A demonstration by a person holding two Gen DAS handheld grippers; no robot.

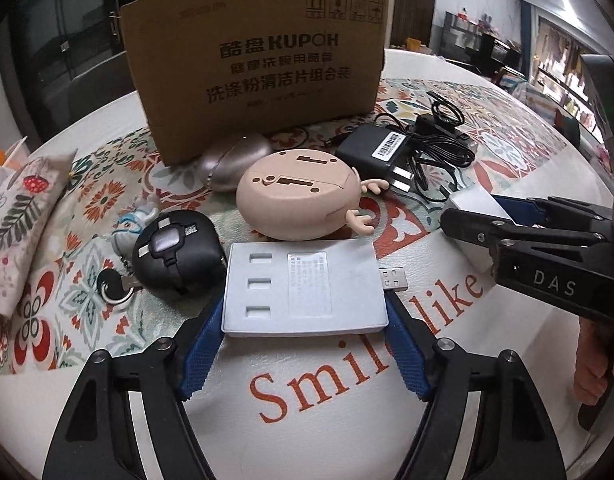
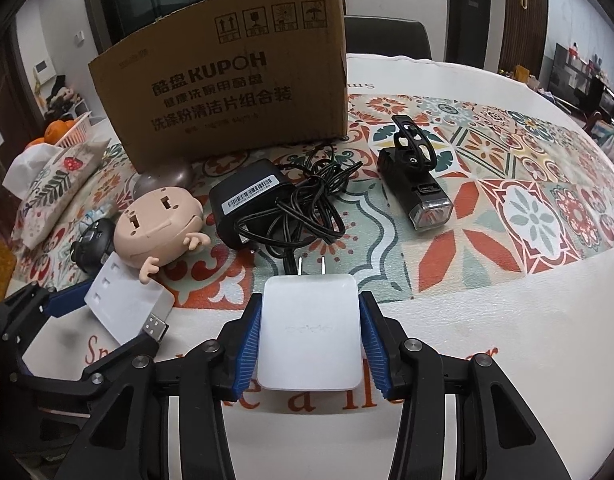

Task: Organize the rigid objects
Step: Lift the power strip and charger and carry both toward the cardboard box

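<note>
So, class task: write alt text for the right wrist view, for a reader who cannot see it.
Right tongs grip a white plug above a patterned tablecloth. Behind lie a black charger, a bike light and a cardboard box.

The cardboard box [image 1: 255,76] is showing "KUPOH" in bold print, with Chinese lines beneath and four handling symbols at its top corner. The cloth on the worktop [image 1: 331,392] is reading "Smile" and "like" in red letters (partly covered). The right hand-held gripper [image 1: 467,236] is bearing "DAS" on its black body. The black adapter [image 2: 247,200] is carrying a barcode label, too small to read.
</note>
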